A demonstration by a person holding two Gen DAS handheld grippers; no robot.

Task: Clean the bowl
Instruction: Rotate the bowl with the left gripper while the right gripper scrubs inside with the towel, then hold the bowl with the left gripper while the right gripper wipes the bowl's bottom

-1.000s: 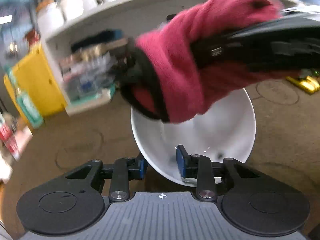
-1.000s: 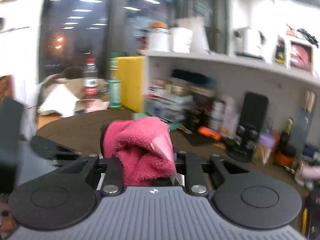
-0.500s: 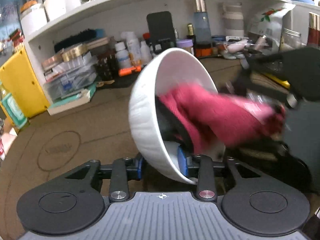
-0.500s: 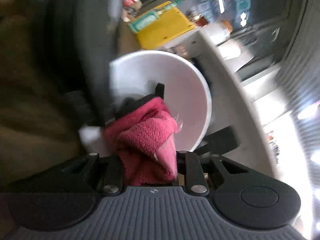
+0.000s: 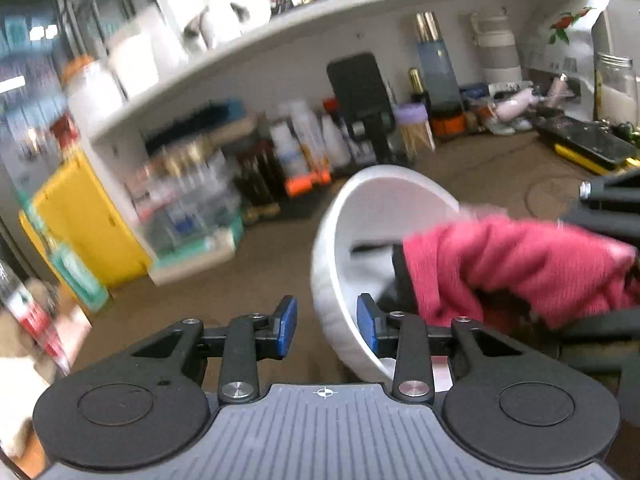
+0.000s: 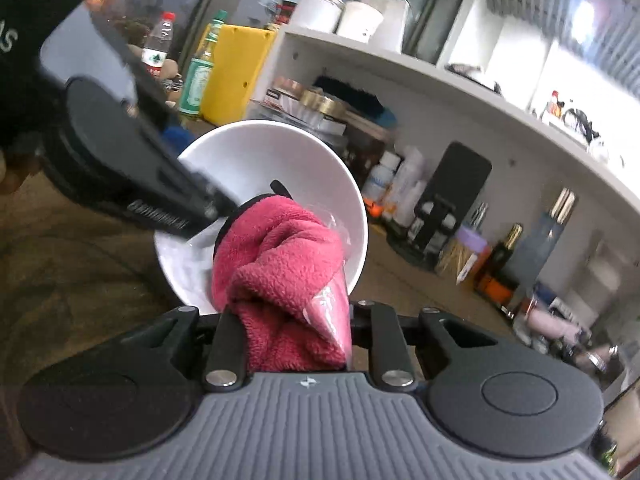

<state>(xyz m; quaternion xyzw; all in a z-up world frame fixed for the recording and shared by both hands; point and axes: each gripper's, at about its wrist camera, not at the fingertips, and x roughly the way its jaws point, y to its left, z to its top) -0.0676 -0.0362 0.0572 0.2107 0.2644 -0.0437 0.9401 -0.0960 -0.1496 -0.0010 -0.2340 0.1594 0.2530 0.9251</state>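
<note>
A white bowl (image 5: 340, 264) is held tilted on its side above the brown table, its opening facing right. My left gripper (image 5: 326, 322) holds its lower rim between the blue pads (image 5: 366, 322); the left pad stands a little off the wall. My right gripper (image 6: 288, 312) is shut on a pink cloth (image 6: 280, 264), which is pushed into the bowl (image 6: 280, 160). In the left wrist view the cloth (image 5: 512, 268) enters the bowl from the right.
A white shelf (image 5: 360, 12) with bottles, jars and a black phone stand (image 5: 360, 96) runs along the back of the table. A yellow box (image 5: 84, 224) and green bottle (image 6: 198, 76) stand at the left. A brown table (image 5: 240, 272) lies below.
The cloth has gone from in front of the bowl into it. The bowl has tipped onto its side. Both views have swung and are blurred with motion.
</note>
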